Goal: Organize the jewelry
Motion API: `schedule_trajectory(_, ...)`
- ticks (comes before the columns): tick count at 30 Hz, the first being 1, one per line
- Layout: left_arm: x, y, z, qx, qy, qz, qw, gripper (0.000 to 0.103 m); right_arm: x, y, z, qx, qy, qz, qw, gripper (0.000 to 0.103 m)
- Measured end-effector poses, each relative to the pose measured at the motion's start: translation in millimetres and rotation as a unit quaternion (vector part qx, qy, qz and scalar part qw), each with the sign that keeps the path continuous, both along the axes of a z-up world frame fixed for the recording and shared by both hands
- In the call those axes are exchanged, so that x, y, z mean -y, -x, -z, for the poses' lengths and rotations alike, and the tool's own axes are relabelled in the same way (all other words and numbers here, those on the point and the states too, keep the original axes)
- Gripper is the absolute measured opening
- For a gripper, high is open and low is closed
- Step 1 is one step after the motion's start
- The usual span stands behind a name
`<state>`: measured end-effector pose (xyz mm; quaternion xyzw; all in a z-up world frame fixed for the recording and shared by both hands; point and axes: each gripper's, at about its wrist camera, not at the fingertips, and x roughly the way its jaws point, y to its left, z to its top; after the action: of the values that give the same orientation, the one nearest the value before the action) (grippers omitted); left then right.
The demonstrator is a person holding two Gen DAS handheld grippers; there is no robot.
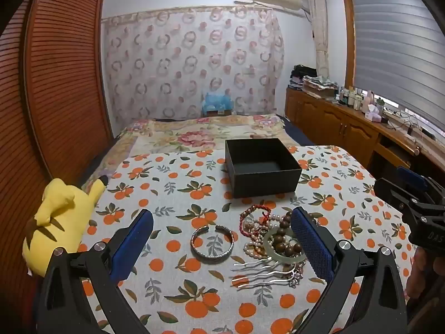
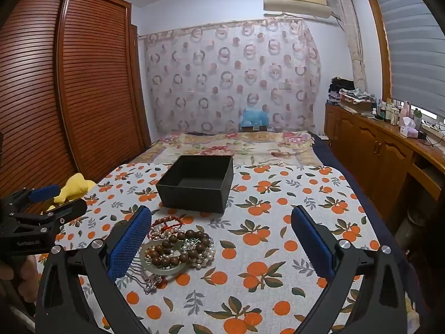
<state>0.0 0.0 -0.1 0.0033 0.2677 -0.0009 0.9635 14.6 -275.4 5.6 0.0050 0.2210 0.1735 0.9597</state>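
Note:
An open, empty black box [image 1: 262,167] stands on the orange-print tablecloth [image 1: 172,194]; it also shows in the right wrist view [image 2: 196,183]. In front of it lie a silver cuff bangle [image 1: 212,241], a pile of pearl, red-cord and brown wooden bead bracelets [image 1: 267,228] on a pale jade bangle [image 1: 281,253], and a silver hair comb [image 1: 261,274]. The pile shows in the right wrist view [image 2: 180,246]. My left gripper [image 1: 222,239] is open above the bangle and pile, holding nothing. My right gripper [image 2: 222,239] is open and empty, the pile by its left finger.
A yellow plush toy [image 1: 61,217] lies at the table's left edge. A bed with a floral cover [image 1: 200,133] is beyond the table. A wooden wardrobe [image 1: 55,83] stands left, a wooden cabinet [image 1: 347,128] with bottles right.

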Motion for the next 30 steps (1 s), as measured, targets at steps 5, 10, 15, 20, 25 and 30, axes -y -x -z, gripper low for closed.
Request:
schedule_trajectory(5,0,0,0,-0.001,0.000,-0.001,1.0000,0.096,0,0,0,-0.001,0.000,0.000,1.000,0.101)
schedule_trajectory(10,1,0,0,0.001,0.000,-0.001,1.0000,0.096,0,0,0,-0.001,-0.002,0.000,1.000,0.101)
schedule_trajectory(15,0,1,-3,0.004,0.002,-0.002,1.0000,0.096,0,1,-1,-0.001,-0.002,-0.001,1.000,0.101)
schedule_trajectory(20,3,-2,-3,0.006,0.002,-0.003,1.0000,0.095,0,2,-2,0.000,-0.003,-0.001,1.000,0.101)
schedule_trajectory(25,1,1,-10,0.007,0.005,0.000,1.0000,0.096,0,2,-2,0.001,-0.003,-0.001,1.000,0.101)
schedule_trajectory(30,4,-3,-14,0.005,0.004,0.001,1.0000,0.096,0,3,-2,0.001,-0.004,-0.001,1.000,0.101)
